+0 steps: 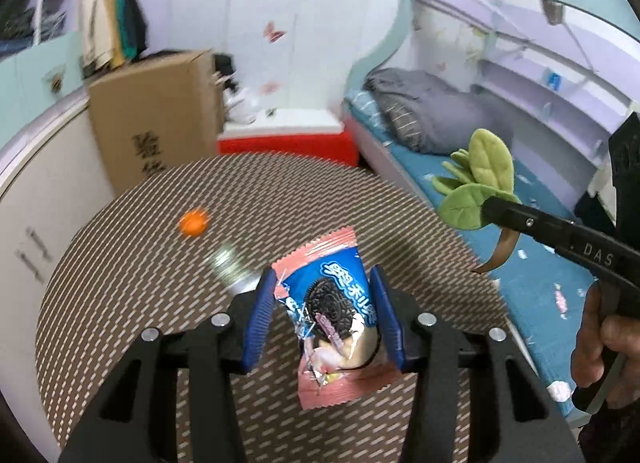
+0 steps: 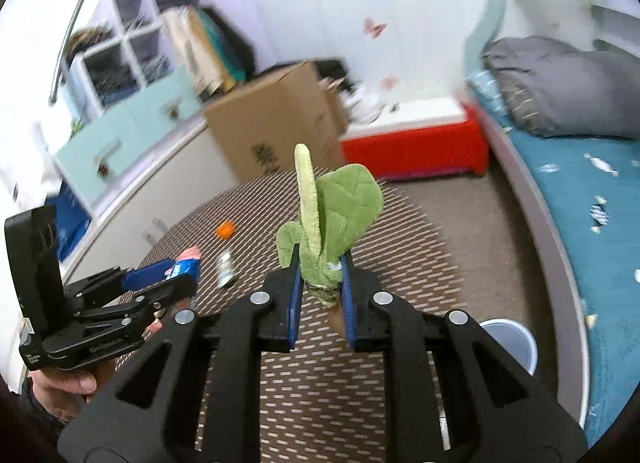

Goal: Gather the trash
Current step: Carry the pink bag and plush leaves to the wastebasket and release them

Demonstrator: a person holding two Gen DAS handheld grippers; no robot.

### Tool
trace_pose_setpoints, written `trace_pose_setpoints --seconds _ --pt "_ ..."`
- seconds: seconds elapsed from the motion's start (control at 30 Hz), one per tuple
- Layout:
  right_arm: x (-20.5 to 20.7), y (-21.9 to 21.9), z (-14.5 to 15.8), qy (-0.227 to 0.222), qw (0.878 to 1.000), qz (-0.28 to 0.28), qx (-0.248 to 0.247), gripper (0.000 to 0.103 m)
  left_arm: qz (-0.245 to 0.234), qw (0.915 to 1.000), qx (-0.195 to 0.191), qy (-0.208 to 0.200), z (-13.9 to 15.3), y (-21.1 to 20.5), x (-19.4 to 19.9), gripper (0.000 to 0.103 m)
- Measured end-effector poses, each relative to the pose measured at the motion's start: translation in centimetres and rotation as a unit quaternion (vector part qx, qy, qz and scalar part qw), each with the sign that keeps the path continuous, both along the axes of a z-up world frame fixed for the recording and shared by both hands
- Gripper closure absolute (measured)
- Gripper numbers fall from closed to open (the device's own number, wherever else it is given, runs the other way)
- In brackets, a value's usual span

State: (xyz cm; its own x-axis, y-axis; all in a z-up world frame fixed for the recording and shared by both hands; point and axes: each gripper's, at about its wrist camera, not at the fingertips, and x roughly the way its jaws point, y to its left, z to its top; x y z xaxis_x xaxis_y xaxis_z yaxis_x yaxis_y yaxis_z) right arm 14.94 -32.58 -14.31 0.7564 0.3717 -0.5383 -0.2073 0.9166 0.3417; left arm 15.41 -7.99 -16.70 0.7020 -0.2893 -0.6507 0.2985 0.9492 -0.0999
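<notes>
Pink-and-blue crinkly cookie wrapper (image 1: 336,315), clamped in left claw (image 1: 326,317) above the round woven-pattern worktop (image 1: 120,263), and green plush leafy toy (image 2: 332,219), pinched in right claw (image 2: 320,295), should be kept squeezed while carried to the white bin (image 2: 510,339).

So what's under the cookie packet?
Under the pink-and-blue cookie wrapper lies the brown patterned round mat. The patch directly beneath the wrapper is covered.

A pink and blue plastic cookie wrapper (image 1: 332,303) shows a black sandwich cookie. The soft green fabric leaf sprig (image 2: 328,223) has a brown stem. The round bench (image 1: 160,263) is brown with pale dashes; a small orange ball (image 1: 193,222) lies on it.
</notes>
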Motion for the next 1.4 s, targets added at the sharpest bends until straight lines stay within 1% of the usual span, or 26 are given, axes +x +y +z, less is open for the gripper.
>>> trace_pose_setpoints --seconds 0.07,0.17,0.2,0.3,0.37,0.47,0.6,0.63,0.67,0.7,0.73,0.77,0.87,0.9,0.93,0.97,1.0,1.07,1.13,1.27,1.4 --pt "-0.8 -3.4 0.5 -0.007 0.999 -0.033 0.008 0.086 -0.020 0.9998 -0.004 -0.008 0.9 -2.4 0.5 0.056" --pt "-1.3 -7.6 0.4 -0.002 0.997 -0.077 0.015 0.086 -0.057 0.9981 -0.006 -0.023 2.3 -6.4 0.7 0.056" --pt "-1.6 -9.5 0.1 0.003 0.995 -0.097 0.018 0.086 -0.073 0.9969 -0.006 -0.027 2.6 -8.0 0.7 0.056" --pt "-1.8 -13.1 -1.5 0.021 0.991 -0.131 0.027 0.086 -0.106 0.9938 -0.003 -0.033 2.8 -12.2 0.7 0.056" --pt "-1.5 -15.1 -3.6 0.045 0.987 -0.149 0.031 0.086 -0.124 0.9918 -0.003 -0.030 2.7 -14.7 0.9 0.056" --pt "-0.4 -18.1 -8.1 0.093 0.980 -0.170 0.052 0.086 -0.145 0.9893 -0.001 -0.018 1.9 -17.8 1.6 0.056" --pt "1.1 -20.8 -13.4 0.146 0.969 -0.185 0.076 0.086 -0.161 0.9868 0.011 -0.002 0.4 -21.3 2.8 0.056" --pt "1.4 -21.2 -14.5 0.156 0.966 -0.187 0.081 0.086 -0.164 0.9863 0.014 0.001 0.1 -21.8 3.1 0.056" --pt "2.0 -21.8 -16.2 0.172 0.963 -0.190 0.087 0.086 -0.167 0.9858 0.021 0.006 -0.4 -22.6 3.5 0.056" --pt "2.3 -21.9 -17.1 0.180 0.961 -0.191 0.090 0.086 -0.167 0.9856 0.025 0.011 -0.9 -23.3 3.9 0.056" --pt "2.9 -22.2 -18.5 0.193 0.958 -0.193 0.092 0.083 -0.167 0.9855 0.027 0.016 -1.3 -23.7 4.3 0.056" --pt "3.6 -22.5 -19.8 0.205 0.954 -0.196 0.095 0.083 -0.167 0.9853 0.030 0.024 -1.9 -24.4 5.0 0.056" --pt "5.0 -23.5 -22.9 0.230 0.946 -0.199 0.116 0.082 -0.166 0.9845 0.040 0.040 -3.5 -25.8 6.4 0.056" --pt "5.4 -23.9 -24.1 0.241 0.941 -0.203 0.122 0.073 -0.167 0.9840 0.044 0.046 -4.1 -26.2 6.9 0.056" --pt "5.9 -24.2 -25.4 0.254 0.936 -0.203 0.132 0.048 -0.167 0.9835 0.048 0.050 -4.5 -26.5 7.2 0.056" --pt "6.1 -24.6 -26.6 0.265 0.931 -0.204 0.144 0.037 -0.169 0.9823 0.055 0.057 -5.2 -27.2 7.7 0.056" --pt "6.2 -24.9 -27.4 0.271 0.927 -0.209 0.151 0.034 -0.172 0.9813 0.060 0.063 -5.6 -27.6 8.4 0.056" --pt "5.9 -25.3 -28.3 0.279 0.922 -0.215 0.159 0.034 -0.175 0.9792 0.073 0.073 -6.8 -28.7 9.1 0.056" --pt "5.0 -25.9 -28.2 0.268 0.920 -0.228 0.171 0.026 -0.179 0.9771 0.080 0.082 -7.7 -29.7 9.7 0.056" --pt "3.2 -27.2 -26.5 0.242 0.923 -0.247 0.170 0.023 -0.184 0.9732 0.092 0.103 -9.5 -31.8 10.8 0.056" --pt "1.6 -29.1 -23.5 0.206 0.926 -0.269 0.165 0.018 -0.190 0.9683 0.109 0.121 -10.8 -33.8 11.4 0.056"
